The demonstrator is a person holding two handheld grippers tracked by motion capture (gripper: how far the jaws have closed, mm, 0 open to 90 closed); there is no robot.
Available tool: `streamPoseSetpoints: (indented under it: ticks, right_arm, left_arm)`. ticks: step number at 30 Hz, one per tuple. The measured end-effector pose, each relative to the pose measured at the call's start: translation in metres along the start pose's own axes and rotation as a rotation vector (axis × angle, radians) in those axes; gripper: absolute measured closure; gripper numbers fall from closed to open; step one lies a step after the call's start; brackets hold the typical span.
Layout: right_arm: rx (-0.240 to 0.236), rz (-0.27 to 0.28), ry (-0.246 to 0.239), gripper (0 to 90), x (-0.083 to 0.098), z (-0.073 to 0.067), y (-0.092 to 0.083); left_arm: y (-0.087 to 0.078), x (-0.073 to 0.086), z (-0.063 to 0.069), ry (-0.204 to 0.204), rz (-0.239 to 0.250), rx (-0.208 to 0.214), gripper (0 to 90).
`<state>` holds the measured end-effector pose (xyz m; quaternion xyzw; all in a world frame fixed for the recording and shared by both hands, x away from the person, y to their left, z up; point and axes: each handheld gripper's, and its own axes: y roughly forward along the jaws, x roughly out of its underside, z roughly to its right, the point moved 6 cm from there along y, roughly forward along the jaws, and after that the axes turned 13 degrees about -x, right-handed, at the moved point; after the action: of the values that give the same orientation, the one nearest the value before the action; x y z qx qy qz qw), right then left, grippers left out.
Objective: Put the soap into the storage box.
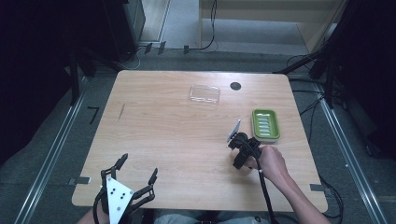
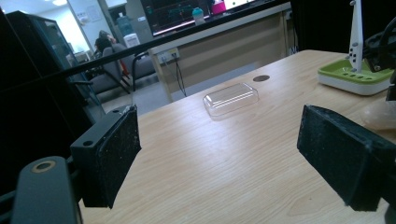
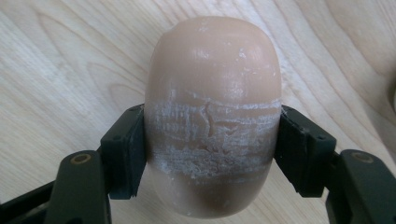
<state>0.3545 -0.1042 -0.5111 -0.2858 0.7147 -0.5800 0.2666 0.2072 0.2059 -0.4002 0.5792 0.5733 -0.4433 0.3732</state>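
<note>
Here the bar of soap (image 3: 212,116), a rounded tan oval with a scuffed whitish band across its middle, sits clamped between the two jaws of the right gripper (image 1: 241,148), which press on its long sides so that its long axis runs straight out ahead of the jaws, its rounded far end well beyond their tips and the wooden table (image 1: 163,126) just beneath it. Judging from the high view, the right gripper lies on the right half of the table, with the green soap dish (image 1: 265,124) just beside it to the far right, so the soap is near the dish but not yet in it, and any placing would likely carry it that way. The clear plastic lid (image 1: 204,94) lies well apart, toward the far middle of the table. The left gripper (image 1: 133,176) hovers at the near left edge, its jaws spread wide on nothing, much farther from soap and dish.
</note>
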Motion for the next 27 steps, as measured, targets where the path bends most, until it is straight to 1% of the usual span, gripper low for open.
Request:
streamPoseSetpoints:
  ticks: [6, 7, 12, 14, 16, 20, 23, 25, 27]
  right_arm:
    - [0.005, 0.003, 0.010, 33.2, 0.004, 0.007, -0.002]
    - [0.005, 0.004, 0.022, 33.2, 0.005, 0.008, -0.002]
    - [0.011, 0.004, 0.031, 33.2, 0.010, 0.015, -0.005]
    - [0.013, 0.004, 0.039, 33.2, 0.011, 0.016, -0.006]
    - [0.012, 0.006, 0.034, 33.2, 0.012, 0.017, -0.006]
    - [0.017, 0.004, 0.054, 33.2, 0.017, 0.022, -0.008]
    - [0.014, 0.006, 0.057, 33.2, 0.018, 0.025, -0.009]
    - [0.015, 0.003, 0.071, 33.2, 0.021, 0.028, -0.011]
    - [0.013, 0.009, 0.069, 33.2, 0.022, 0.028, -0.011]
  left_arm:
    - [0.000, 0.000, 0.000, 0.001, 0.001, 0.000, 13.8]
    - [0.000, 0.000, 0.000, 0.002, 0.001, -0.001, 13.8]
    - [0.000, 0.000, 0.000, 0.003, 0.002, 0.000, 13.8]
    - [0.000, 0.000, 0.000, 0.002, 0.002, 0.000, 13.8]
    - [0.000, 0.000, 0.000, 0.002, 0.002, -0.001, 13.8]
    - [0.000, 0.000, 0.000, 0.002, 0.001, 0.000, 13.8]
    - [0.000, 0.000, 0.000, 0.001, 0.002, -0.002, 13.8]
    - [0.000, 0.000, 0.000, 0.000, 0.002, -0.002, 13.8]
    - [0.000, 0.000, 0.000, 0.002, 0.002, -0.002, 13.8]
